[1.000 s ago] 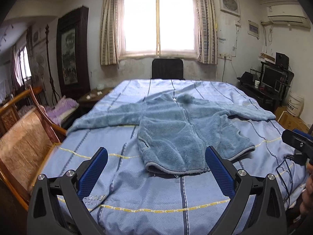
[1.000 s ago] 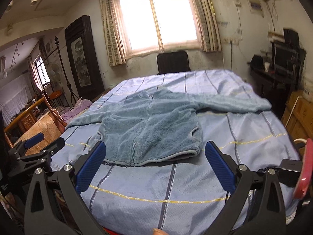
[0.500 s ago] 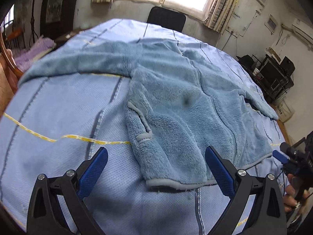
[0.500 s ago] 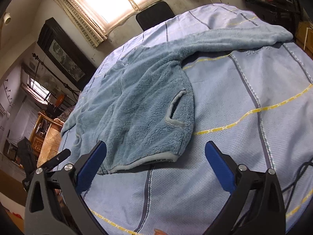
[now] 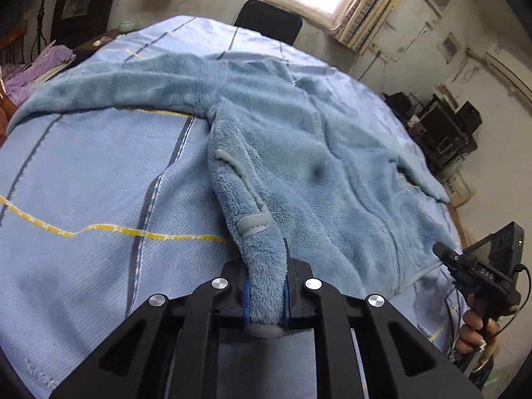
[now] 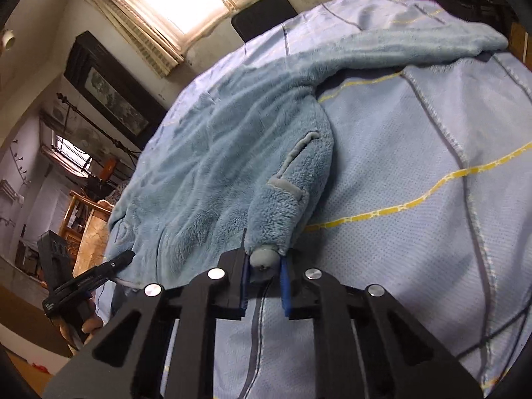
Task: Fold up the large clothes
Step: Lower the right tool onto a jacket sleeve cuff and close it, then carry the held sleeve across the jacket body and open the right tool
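Note:
A light blue fleece jacket [image 5: 299,139] lies spread front-up on the bed, sleeves stretched out to both sides. My left gripper [image 5: 266,296] is shut on its near left hem corner, the fleece bunched between the blue pads. My right gripper [image 6: 264,276] is shut on the near right hem corner of the jacket [image 6: 226,153]. Each gripper shows in the other's view, the right one [image 5: 478,276] at the right edge and the left one [image 6: 86,279] at the lower left.
The bed [image 5: 83,183] has a blue sheet with yellow and dark stripes. A black chair [image 5: 267,21] stands at its far end under the window. Wooden chairs [image 6: 88,219] are on the left, a desk with electronics [image 5: 442,129] on the right.
Both grippers came down to the jacket's hem and shut on its two near corners; they were open above the bed before.

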Tool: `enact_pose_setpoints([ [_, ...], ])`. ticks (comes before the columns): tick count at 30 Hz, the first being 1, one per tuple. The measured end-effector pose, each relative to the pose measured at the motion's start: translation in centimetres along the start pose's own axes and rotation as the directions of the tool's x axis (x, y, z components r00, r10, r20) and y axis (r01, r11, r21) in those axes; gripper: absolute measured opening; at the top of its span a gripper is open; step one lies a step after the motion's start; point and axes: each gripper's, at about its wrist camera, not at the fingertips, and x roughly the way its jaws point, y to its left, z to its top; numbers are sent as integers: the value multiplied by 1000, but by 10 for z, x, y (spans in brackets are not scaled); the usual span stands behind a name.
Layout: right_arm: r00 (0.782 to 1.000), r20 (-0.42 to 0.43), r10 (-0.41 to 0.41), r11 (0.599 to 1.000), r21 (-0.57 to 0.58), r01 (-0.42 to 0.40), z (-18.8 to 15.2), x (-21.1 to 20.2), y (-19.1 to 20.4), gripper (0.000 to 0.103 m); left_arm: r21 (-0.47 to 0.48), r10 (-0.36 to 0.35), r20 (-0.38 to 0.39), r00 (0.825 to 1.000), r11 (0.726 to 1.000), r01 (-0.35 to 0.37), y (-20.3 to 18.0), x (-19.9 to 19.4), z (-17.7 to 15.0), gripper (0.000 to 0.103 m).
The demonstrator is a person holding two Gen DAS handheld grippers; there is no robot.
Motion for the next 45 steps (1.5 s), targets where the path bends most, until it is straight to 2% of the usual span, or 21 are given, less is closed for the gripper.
enact_pose_setpoints([
  [4,1000,1,10,999,-39,-10,-19,-21,4,13,42,18,-29,999,999,-17,-2,-9,-19,13],
  [7,998,-46,-44,998,-57,42,-32,-8,-1,13,44,58,-73,996,997,-55,2,4,-29,16],
  [9,995,-68,-78,996,-57,75,-38,2,-8,14,41,62,-61,996,997,-60,2,1,-31,21],
  [10,995,-60,-78,995,-61,74,-40,1,-8,14,48,74,-56,996,996,-72,1,-3,-31,34],
  [11,994,-61,-85,994,-68,81,-39,-1,-8,17,54,91,-40,995,995,-89,1,-9,-31,53],
  [13,995,-41,-91,993,-76,88,-38,-12,-5,19,72,156,38,987,985,-159,-3,-30,-30,71],
  [16,994,19,-110,986,-121,111,-27,-33,7,22,109,205,111,973,970,-216,-11,-47,-15,71],
  [19,990,71,-123,970,-201,135,-3,-38,35,25,129,165,149,975,974,-184,-30,-45,18,71],
  [21,981,123,-150,951,-255,177,23,-30,59,26,156,159,178,971,970,-187,-45,-39,38,72],
  [22,979,132,-154,947,-263,184,31,-26,64,30,173,159,189,969,966,-192,-56,-33,52,72],
  [25,973,161,-166,945,-254,204,69,-1,78,41,188,135,194,972,967,-172,-75,-12,86,72],
  [26,972,164,-169,946,-249,207,80,12,80,41,183,129,191,973,969,-164,-78,-3,95,72],
  [30,978,113,-173,959,-208,194,106,65,69,41,161,143,148,979,973,-167,-82,45,120,72],
  [34,984,51,-172,969,-171,178,117,115,56,41,133,169,61,984,975,-176,-73,96,135,72],
  [38,979,2,-203,967,-159,201,122,150,43,41,120,216,-6,976,969,-214,-56,139,137,72],
  [39,979,-14,-204,969,-149,199,122,157,37,41,126,219,5,976,968,-218,-53,143,135,75],
  [40,985,0,-171,973,-158,169,121,156,35,48,151,232,30,972,960,-234,-56,143,133,76],
  [41,991,-9,-134,980,-152,131,119,155,33,60,168,237,20,971,957,-237,-58,145,131,79],
  [42,998,-21,-66,989,-131,63,120,155,28,66,179,244,21,970,953,-244,-60,145,130,81],
  [44,999,-35,32,994,-105,-36,121,155,23,85,191,261,13,965,947,-258,-62,147,130,81],
  [45,996,-58,64,991,-118,-70,122,156,24,89,192,260,2,966,948,-256,-63,146,131,81],
])
